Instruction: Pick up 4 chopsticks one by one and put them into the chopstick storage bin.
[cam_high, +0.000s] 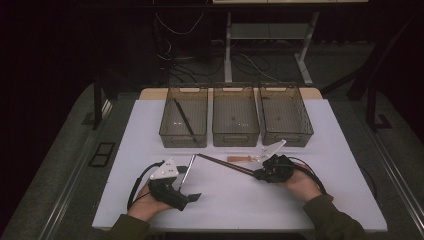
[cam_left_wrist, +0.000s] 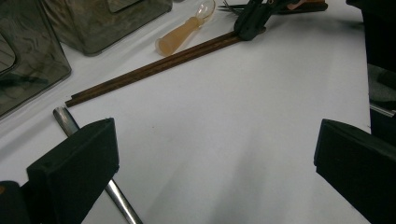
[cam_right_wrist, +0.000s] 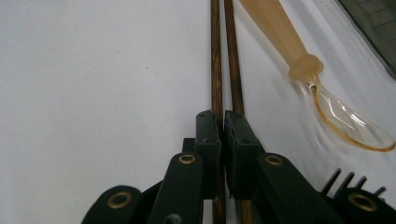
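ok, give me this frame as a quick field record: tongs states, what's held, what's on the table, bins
left tongs: open, over bare table, holding nothing
right tongs: shut on chopsticks
chopsticks: brown pair, lying on the white table, one end gripped
spoon: translucent amber, beside the chopsticks, apart from them
metal rod: on the table by the left jaw
bins: three clear, side by side at the far edge
left bin: holds one dark stick
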